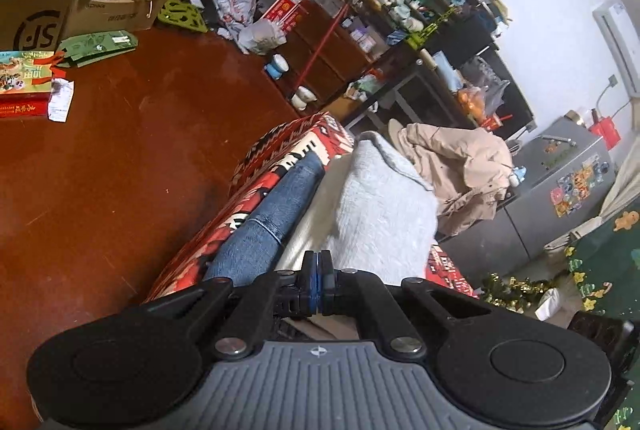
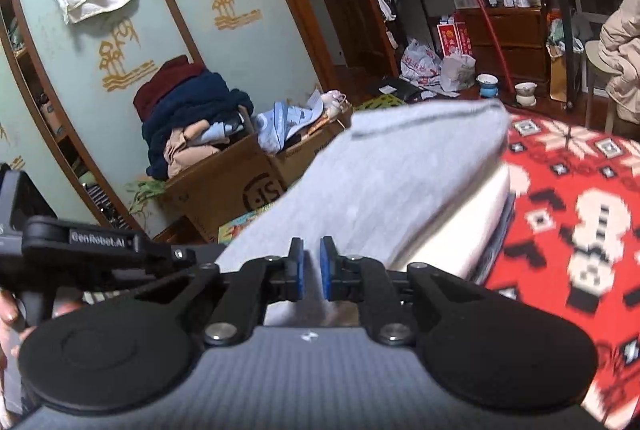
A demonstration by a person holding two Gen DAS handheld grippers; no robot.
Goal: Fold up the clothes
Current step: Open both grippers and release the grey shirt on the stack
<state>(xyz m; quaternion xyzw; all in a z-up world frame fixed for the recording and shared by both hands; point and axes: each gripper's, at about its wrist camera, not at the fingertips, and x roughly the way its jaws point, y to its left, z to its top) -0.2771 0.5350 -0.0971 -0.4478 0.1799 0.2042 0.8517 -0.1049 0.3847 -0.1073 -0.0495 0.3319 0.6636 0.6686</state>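
Two grippers are seen over a stack of clothes on a red patterned blanket point(image 2: 568, 214). The left gripper point(image 1: 319, 262) is seen w/ pads pressed together; whether a thin edge of cloth is pinched can't be told. The right gripper point(image 2: 311, 262) is held w/ a narrow gap btwn pads, nothing visibly clamped.

The grey garment point(image 2: 392, 174) is found directly ahead of both grippers, topmost on the stack, above a cream layer point(image 2: 460, 230); folded jeans point(image 1: 276, 218) are laid alongside, to the left in the left wrist view. The garment's long axis runs away from the right gripper, toward the far seam edge point(image 2: 424, 118), which is seen raised and blurred. The near end is placed just beyond the right pads, so the right side is judged the nearer; the left is set at the garment's flank.

The scene fits either a fold in progress or a folded piece being settled on the stack; which one can't be decided.
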